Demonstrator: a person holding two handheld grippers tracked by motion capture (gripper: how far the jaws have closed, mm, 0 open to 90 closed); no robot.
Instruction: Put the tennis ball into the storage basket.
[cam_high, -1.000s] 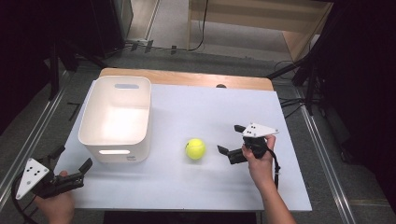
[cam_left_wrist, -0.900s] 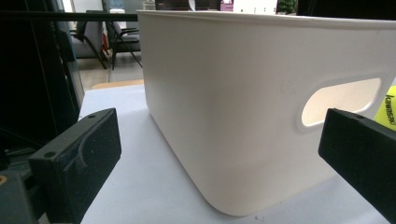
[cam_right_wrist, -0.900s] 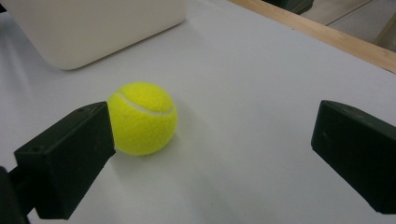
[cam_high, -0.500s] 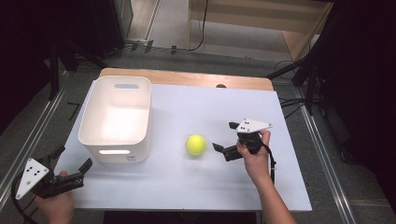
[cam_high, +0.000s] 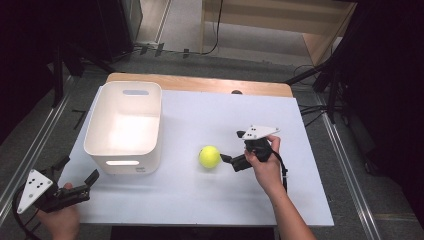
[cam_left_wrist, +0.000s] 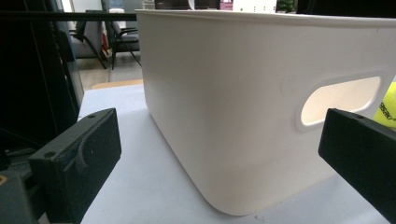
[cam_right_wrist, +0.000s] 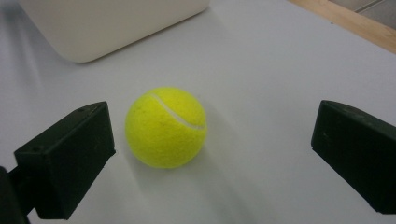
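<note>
Tennis ball: we see the yellow-green tennis ball (cam_high: 209, 156) lying on the white tabletop (cam_high: 210, 200), near the middle, well to the right of the bin and just left of our right gripper.

Right gripper: our right gripper (cam_high: 230, 152) sits low over the tabletop, held in the person's right hand (cam_high: 263, 162), pointing left at the ball. In the right gripper view its jaws stand wide apart, one to each side, with the ball (cam_right_wrist: 166, 127) in front of them and nearer the jaw at the left of that view; nothing is held, and we see no contact with the ball.

Left gripper: our left gripper (cam_high: 76, 170) hovers at the near left corner of the tabletop, in the person's left hand (cam_high: 61, 221). Its jaws are wide apart and empty, aimed at the bin's near wall.

Bin: the white plastic bin (cam_high: 106, 160) stands upright on the left half of the tabletop. In the left gripper view we face its wall (cam_left_wrist: 233, 116) with the oval handle slot, and a sliver of the ball shows at the right edge.
</note>
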